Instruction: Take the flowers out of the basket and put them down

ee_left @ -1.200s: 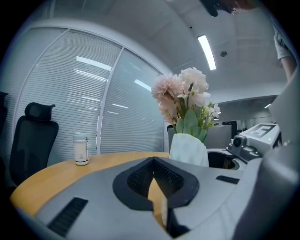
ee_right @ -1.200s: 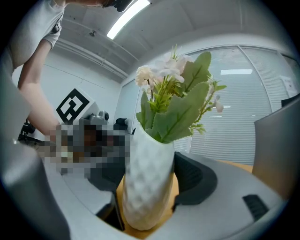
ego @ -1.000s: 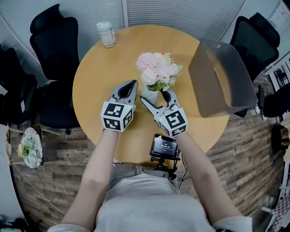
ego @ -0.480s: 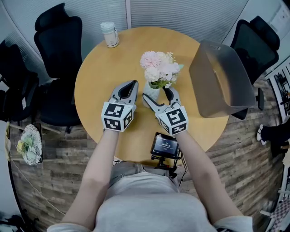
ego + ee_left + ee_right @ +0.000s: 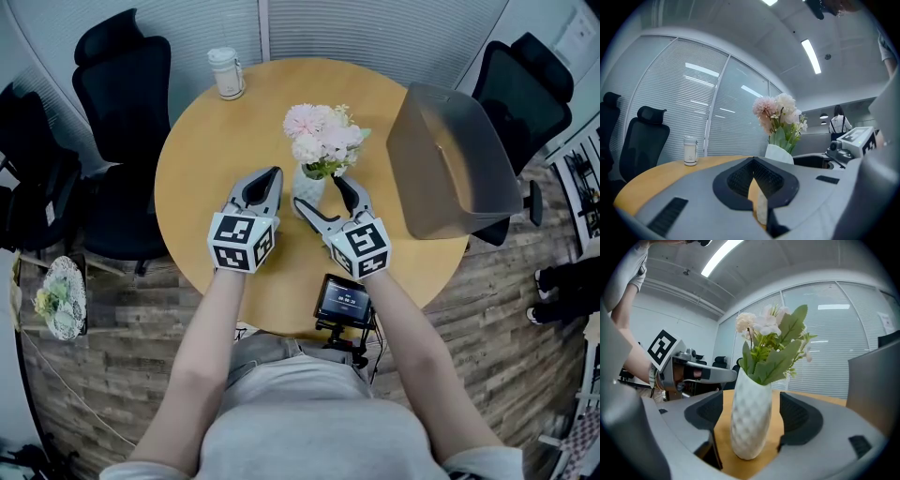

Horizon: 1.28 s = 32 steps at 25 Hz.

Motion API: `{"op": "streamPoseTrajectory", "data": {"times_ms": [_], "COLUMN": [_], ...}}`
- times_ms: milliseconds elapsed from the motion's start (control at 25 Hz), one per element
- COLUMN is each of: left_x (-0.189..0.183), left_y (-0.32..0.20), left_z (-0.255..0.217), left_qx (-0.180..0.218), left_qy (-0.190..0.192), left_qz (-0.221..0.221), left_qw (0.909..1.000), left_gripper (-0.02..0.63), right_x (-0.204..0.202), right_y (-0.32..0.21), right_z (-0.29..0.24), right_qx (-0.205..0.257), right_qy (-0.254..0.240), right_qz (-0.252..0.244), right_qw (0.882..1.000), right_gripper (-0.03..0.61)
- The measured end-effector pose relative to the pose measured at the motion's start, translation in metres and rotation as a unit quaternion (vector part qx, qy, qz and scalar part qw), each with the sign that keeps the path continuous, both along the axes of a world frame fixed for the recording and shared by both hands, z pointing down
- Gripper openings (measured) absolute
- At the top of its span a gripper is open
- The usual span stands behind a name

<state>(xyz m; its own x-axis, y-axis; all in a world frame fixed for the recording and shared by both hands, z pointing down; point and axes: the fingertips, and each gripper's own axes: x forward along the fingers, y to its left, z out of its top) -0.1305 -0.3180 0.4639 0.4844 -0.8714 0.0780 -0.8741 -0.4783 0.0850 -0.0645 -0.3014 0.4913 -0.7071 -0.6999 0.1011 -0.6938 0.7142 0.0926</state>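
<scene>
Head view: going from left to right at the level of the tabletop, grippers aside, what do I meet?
black chair → cup → flowers in a white vase → grey basket

Grey left tool (image 5: 274,173), right tool (image 5: 317,191) bear marker cubes (image 5: 241,242)

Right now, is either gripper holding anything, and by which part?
Nothing is held. The right gripper has just been opening; the vase stands between its jaws, untouched. Left gripper shut, empty.
</scene>
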Motion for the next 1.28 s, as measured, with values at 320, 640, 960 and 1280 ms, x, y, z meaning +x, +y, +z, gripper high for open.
{"op": "streamPoseTrajectory", "data": {"times_ms": [320,640,960,1280], "left_x": [-0.001,0.003,0.006,0.016], "left_y": [0.015,0.034,0.047,0.059], "left_z": [-0.005,-0.016,-0.025,-0.041], "left_qx": [0.003,0.007,0.009,0.019], "left_qy": [0.009,0.017,0.022,0.025], "left_qz": [-0.012,-0.019,-0.022,-0.012], "left_qw": [0.9999,0.9997,0.9995,0.9994], "left_gripper": [0.003,0.003,0.003,0.003], "right_x": [-0.005,0.000,0.007,0.021], "right_y": [0.019,0.041,0.058,0.071], "right_z": [-0.011,-0.019,-0.033,-0.058], "right_qx": [-0.012,-0.034,-0.016,0.006], "right_qy": [-0.016,-0.040,-0.007,-0.022], "right_qz": [-0.023,-0.015,-0.001,0.022], "right_qw": [1.000,0.999,1.000,1.000], "right_gripper": [0.371,0.371,0.370,0.340]}}
